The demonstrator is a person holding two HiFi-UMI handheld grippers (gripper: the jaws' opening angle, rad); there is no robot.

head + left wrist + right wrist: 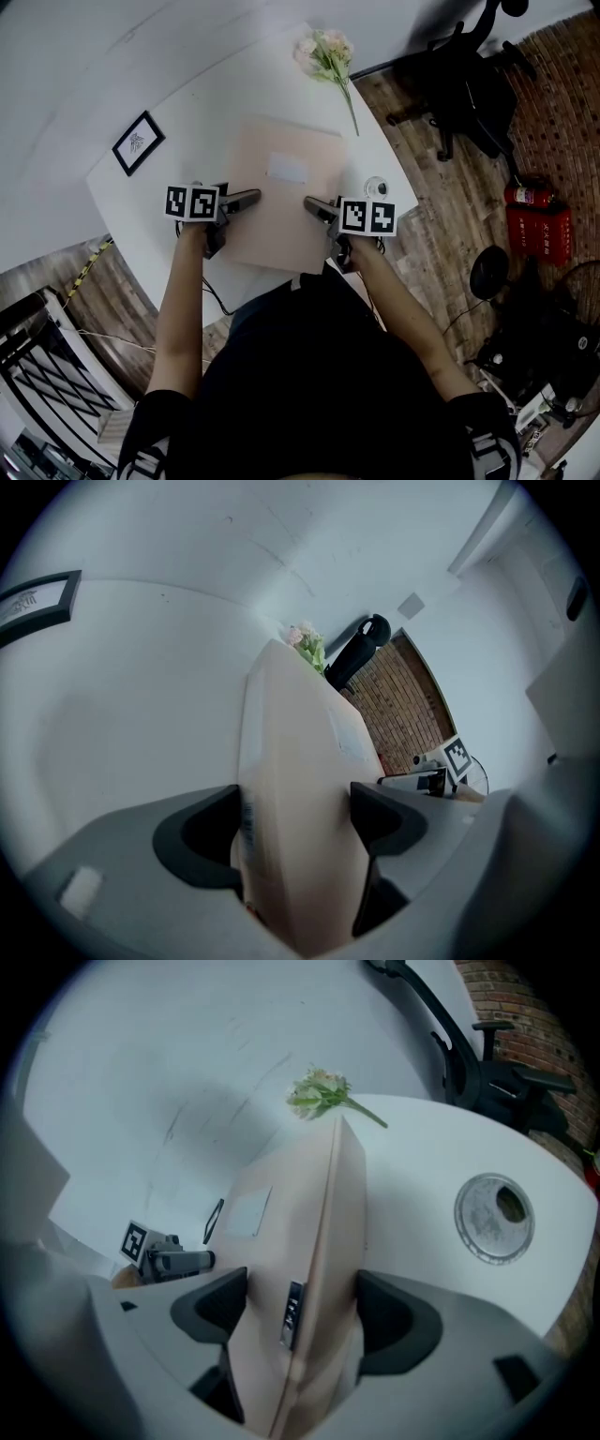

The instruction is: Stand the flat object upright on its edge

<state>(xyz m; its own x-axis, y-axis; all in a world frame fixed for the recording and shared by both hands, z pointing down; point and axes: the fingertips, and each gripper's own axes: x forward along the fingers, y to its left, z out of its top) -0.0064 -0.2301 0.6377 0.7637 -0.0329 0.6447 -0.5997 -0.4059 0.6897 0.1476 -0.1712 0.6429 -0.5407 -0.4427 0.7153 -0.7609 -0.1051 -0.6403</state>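
The flat box (272,225) is pale tan card, a plain rectangle. It has a white label (287,167) on its broad upper face, toward the far end. Seen edge-on in the right gripper view, the box (309,1241) is thin, with a seam running down its narrow side and a small dark sticker (292,1314) on that side.

In the head view it sits in the middle of the frame, over the white table (187,122), with the broad face turned up. Whether it rests on the table or is raised a little off it cannot be told. Its long axis runs from the top of the frame to the bottom, leaning slightly. The far end points toward the flowers (323,52) at the upper middle, and the near end toward the person's body.

The left gripper (251,198) meets the box's left long side and the right gripper (312,204) meets its right long side, across from each other. In the left gripper view the jaws stand wide and the box (300,836) fills the gap, with a pad against each face, so the left gripper (295,822) is clamped on it. In the right gripper view the right gripper (302,1312) likewise grips the box's edge, a pad pressed on each side.

A framed picture (138,142) lies at the table's left, well apart from the box. A round metal cap (376,187) lies just right of the right gripper.
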